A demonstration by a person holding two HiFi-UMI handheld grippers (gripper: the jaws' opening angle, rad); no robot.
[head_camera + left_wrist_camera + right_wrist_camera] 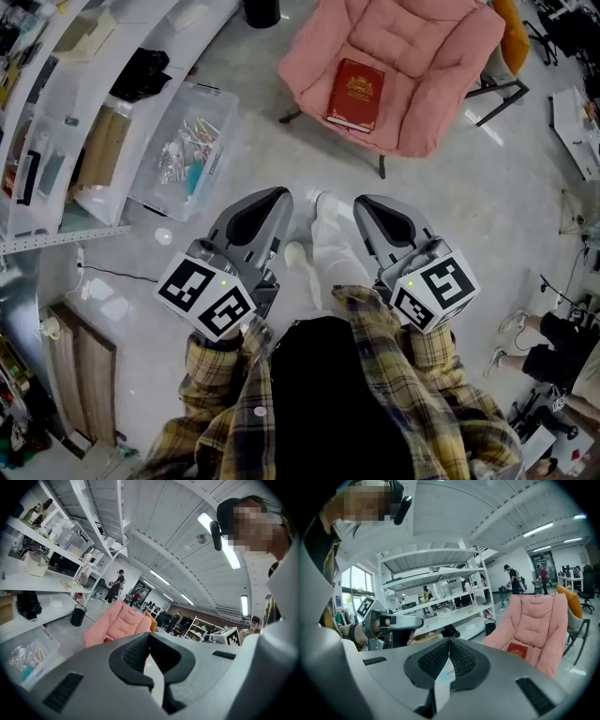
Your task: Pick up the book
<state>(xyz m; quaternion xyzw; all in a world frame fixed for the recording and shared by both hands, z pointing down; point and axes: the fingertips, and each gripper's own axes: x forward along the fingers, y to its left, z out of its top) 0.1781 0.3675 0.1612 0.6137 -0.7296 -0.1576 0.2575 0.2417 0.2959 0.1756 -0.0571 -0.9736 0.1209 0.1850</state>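
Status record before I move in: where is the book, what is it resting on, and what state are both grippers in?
book: red hardcover book with gold emblem, lying flat, cover up
support: seat of pink cushioned chair
left gripper: jaws together, empty, well short of the book
right gripper: jaws together, empty, well short of the book
nearby: clear plastic bin on the floor, left of the chair

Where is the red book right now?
In the head view, the red book lies flat on the seat of the pink chair, near the top.
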